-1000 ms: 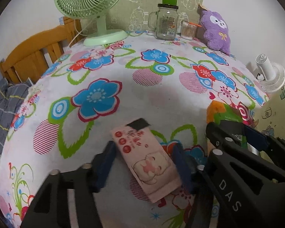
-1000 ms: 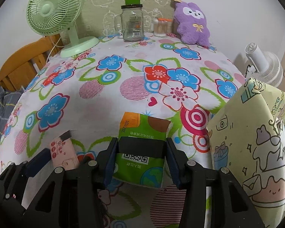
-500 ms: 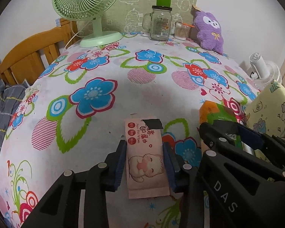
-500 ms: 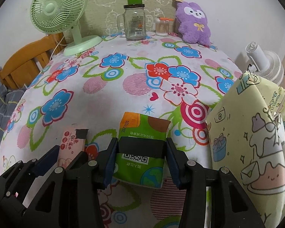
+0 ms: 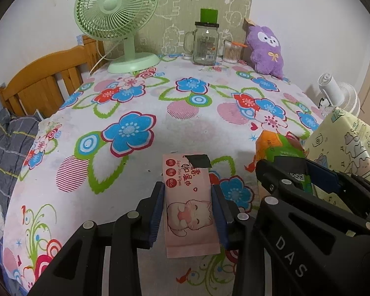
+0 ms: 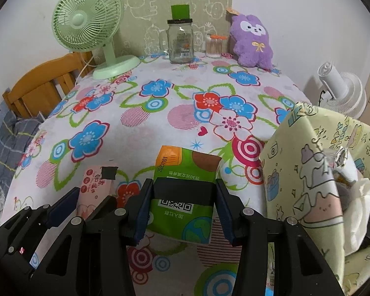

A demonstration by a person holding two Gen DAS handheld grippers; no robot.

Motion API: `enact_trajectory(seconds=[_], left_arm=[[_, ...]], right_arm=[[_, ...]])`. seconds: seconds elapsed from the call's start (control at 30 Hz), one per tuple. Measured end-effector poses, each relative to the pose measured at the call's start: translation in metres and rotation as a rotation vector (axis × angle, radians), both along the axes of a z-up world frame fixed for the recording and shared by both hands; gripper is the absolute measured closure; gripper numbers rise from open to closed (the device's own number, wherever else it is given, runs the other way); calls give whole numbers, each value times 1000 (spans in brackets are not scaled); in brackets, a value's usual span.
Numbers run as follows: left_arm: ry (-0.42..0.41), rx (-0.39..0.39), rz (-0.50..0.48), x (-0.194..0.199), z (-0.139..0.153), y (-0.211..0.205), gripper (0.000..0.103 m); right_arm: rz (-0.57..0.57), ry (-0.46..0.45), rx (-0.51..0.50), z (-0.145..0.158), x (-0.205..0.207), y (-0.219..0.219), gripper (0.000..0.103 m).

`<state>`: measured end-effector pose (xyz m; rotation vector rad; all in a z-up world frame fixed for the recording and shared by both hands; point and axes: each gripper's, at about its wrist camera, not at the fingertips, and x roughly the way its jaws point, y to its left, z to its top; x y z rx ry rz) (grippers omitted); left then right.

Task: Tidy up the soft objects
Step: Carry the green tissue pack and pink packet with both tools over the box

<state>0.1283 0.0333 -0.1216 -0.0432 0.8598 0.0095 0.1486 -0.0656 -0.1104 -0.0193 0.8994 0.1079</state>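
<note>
Both tongs are found clamped on soft packets. By the left gripper (image 5: 188, 208) a pink wet-wipes packet (image 5: 188, 204) is pinched across its width between the blue pads (image 5: 157, 209); its jaws were closing within the last second and are now set against the packet's long edges. By the right gripper (image 6: 182, 207) a green tissue pack (image 6: 182, 197) is gripped in the same manner, the pads pressed on both sides.

A flower-printed tablecloth (image 5: 140, 113) in blue, red, pink and green is spread over the work surface. At its far edge, against a patterned panel on the white wall, a green desk fan (image 5: 116, 22), a glass mason jar (image 5: 206, 45) with a green block on its lid, a cotton-swab container (image 5: 231, 53) and a purple plush toy (image 5: 266, 51) are noted. A wooden chair back (image 5: 42, 79) is seen to the left, a white fan (image 6: 342, 91) to the right. A pale yellow cartoon-printed bag (image 6: 315, 172) stands just right of the tissue pack, with white material visible inside.

The wipes packet is printed with a cartoon cat and red round labels; a black tape patch sits at its far end. The tissue pack bears an orange corner, a QR code and a black band. Whether either packet is raised clear of the cloth cannot be told.
</note>
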Motion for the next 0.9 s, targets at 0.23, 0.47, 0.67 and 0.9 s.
enact_trajectory(seconds=[0.23, 0.47, 0.67, 0.9], left_arm=[[-40, 2, 2, -12, 16, 0, 65], [-78, -11, 5, -23, 34, -3, 65], [-122, -6, 10, -33, 53, -5, 65], [-161, 2, 9, -41, 71, -9, 65]], right_arm=[[13, -39, 3, 17, -12, 1, 51], [18, -83, 4, 38, -24, -2, 51], [29, -118, 10, 56, -32, -3, 51], [38, -158, 23, 77, -42, -8, 51]])
